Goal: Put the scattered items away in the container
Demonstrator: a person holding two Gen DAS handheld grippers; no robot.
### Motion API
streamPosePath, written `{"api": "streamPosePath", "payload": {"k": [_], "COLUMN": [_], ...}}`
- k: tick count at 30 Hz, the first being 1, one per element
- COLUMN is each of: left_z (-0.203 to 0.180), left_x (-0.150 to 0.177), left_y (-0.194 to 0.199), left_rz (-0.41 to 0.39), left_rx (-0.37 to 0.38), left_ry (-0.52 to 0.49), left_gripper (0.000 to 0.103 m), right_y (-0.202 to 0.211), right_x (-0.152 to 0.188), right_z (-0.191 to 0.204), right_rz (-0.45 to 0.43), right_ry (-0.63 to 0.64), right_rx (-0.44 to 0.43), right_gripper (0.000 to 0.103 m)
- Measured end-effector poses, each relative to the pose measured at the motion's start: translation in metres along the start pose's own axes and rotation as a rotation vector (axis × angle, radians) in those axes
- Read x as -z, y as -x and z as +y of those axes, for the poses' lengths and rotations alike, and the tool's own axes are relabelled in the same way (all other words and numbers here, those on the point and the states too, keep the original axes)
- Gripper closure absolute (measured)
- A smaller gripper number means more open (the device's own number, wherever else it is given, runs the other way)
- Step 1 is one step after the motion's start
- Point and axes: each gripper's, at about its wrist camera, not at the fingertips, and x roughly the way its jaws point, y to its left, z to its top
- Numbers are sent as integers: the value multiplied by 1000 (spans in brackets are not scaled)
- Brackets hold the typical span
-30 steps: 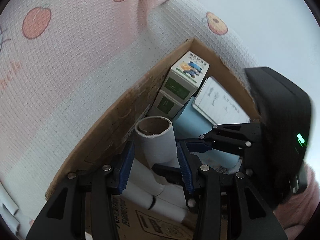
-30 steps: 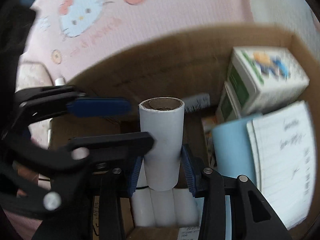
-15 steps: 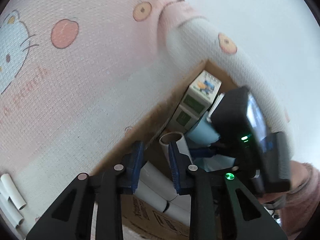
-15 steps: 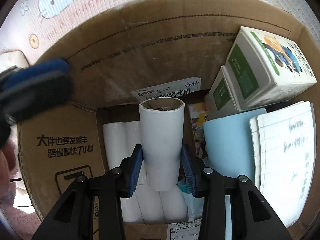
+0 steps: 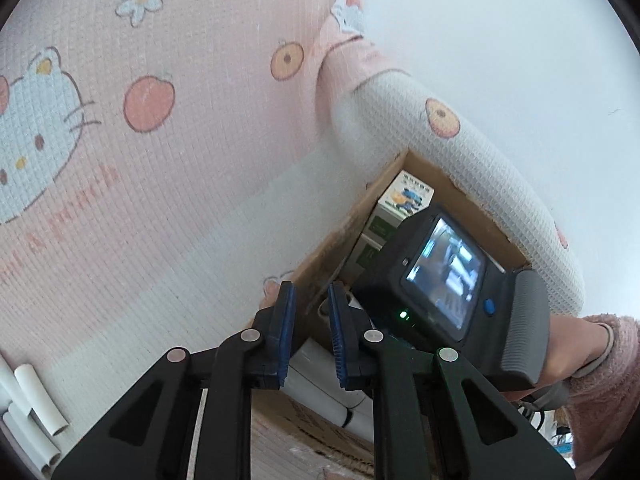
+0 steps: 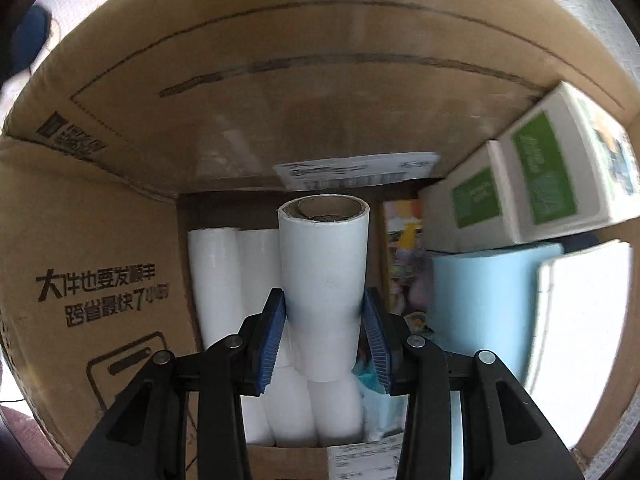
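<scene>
My right gripper is shut on a white paper roll with a brown core and holds it inside the cardboard box, just above several white rolls lying on the box floor. In the left wrist view, my left gripper is empty with its jaws a narrow gap apart, above the box's near wall. The right gripper's body with its screen reaches into the box and hides most of its inside. More white rolls lie on the bedspread at the lower left.
The box also holds two white-and-green cartons, a light blue book, a white notebook and a colourful booklet. The box sits on a pink Hello Kitty bedspread beside a rolled quilt. A white wall is behind.
My right gripper has lowered the roll deeper into the box. My left gripper has pulled back and up away from the box, and its jaws have narrowed.
</scene>
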Motion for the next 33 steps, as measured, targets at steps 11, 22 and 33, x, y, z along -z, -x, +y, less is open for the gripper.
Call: {"api": "streamPosePath", "payload": {"k": [11,22,33], "left_z": [19,21,8], "left_x": [7,10,7], "left_y": [10,18,11], "left_rz": [16,9,15], "left_rx": [23,9,0], "left_ry": [15,-25,-48], "left_gripper": [84,84,84], "right_y": [-21,-3,2], "right_x": [-6,-4,-3], "right_z": [18,12,8], "right_rz": [68,66,1], "right_ry": [52,0,-74], "right_rx": [77,73,51], "right_gripper": [66,66,77]}}
